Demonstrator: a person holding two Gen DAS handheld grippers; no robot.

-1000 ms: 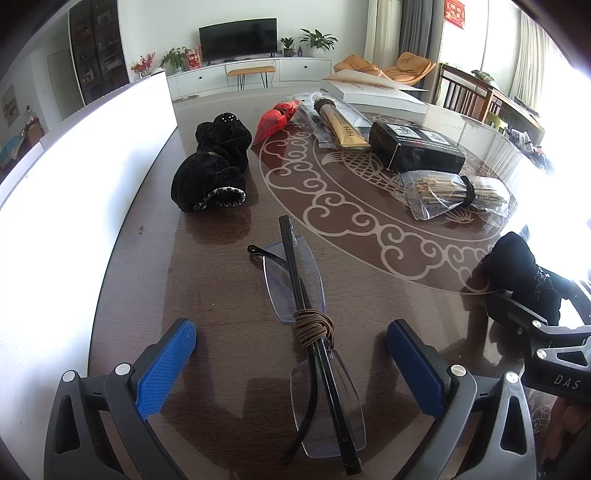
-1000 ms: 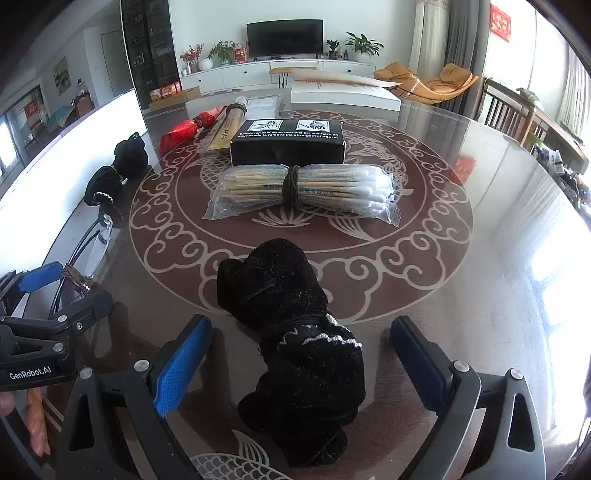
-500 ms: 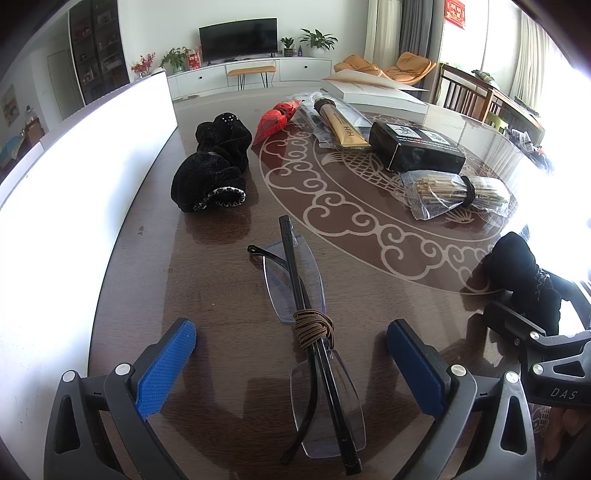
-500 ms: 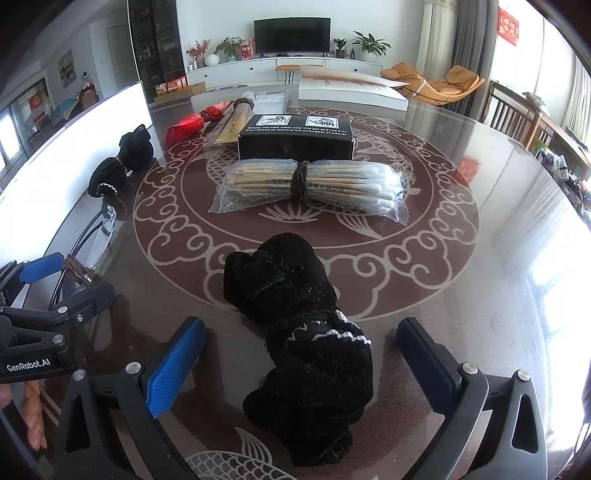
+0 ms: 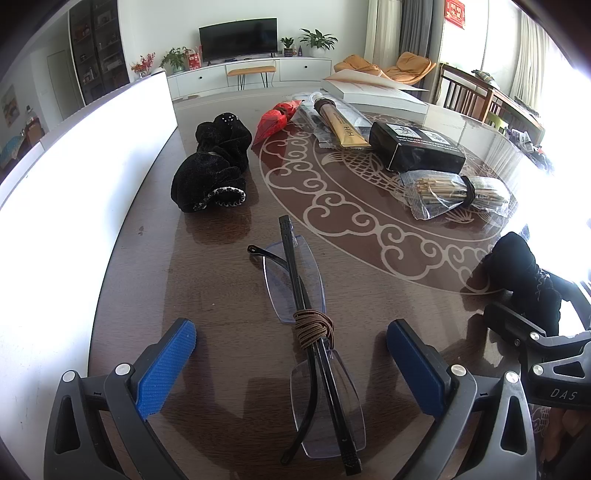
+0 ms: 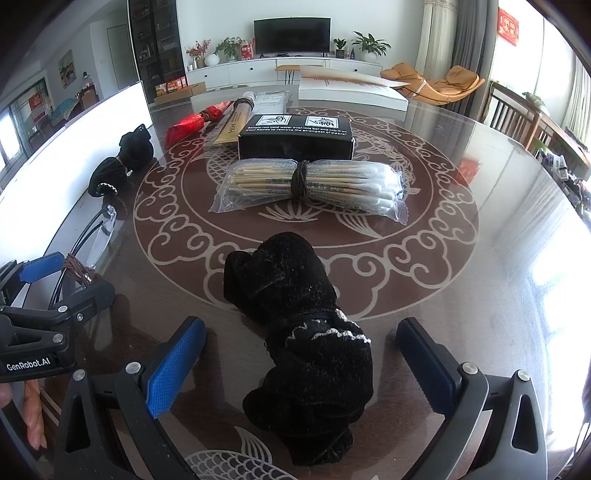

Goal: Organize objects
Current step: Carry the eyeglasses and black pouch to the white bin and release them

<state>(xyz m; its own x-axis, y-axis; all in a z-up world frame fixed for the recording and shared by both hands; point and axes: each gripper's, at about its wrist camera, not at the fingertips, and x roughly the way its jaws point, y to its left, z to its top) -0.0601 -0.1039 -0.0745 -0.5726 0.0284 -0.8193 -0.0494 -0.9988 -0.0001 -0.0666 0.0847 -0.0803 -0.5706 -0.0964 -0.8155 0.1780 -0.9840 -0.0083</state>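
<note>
Folded glasses (image 5: 314, 332) lengthwise between spread left jaws, black sock (image 6: 299, 332) likewise, right jaws apart

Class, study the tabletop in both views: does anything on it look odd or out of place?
The folded glasses have a brown cord wound round the middle, an unusual way to keep them. The swab packet is tied the same way. Nothing looks spilled or broken.

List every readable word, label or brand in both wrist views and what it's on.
"GenRobot.AI": black body of the left gripper, seen from the right wrist view.
"DAS": black body of the right gripper, seen from the left wrist view.
"HIH": long gold tube.
"Simply run cold water over this bar and rub it on your hands to remove the strongest of odors!": top of the black cardboard box.
Red wall hanging: characters unreadable.
Wrapped cotton swab bundle: print blurred.
</note>
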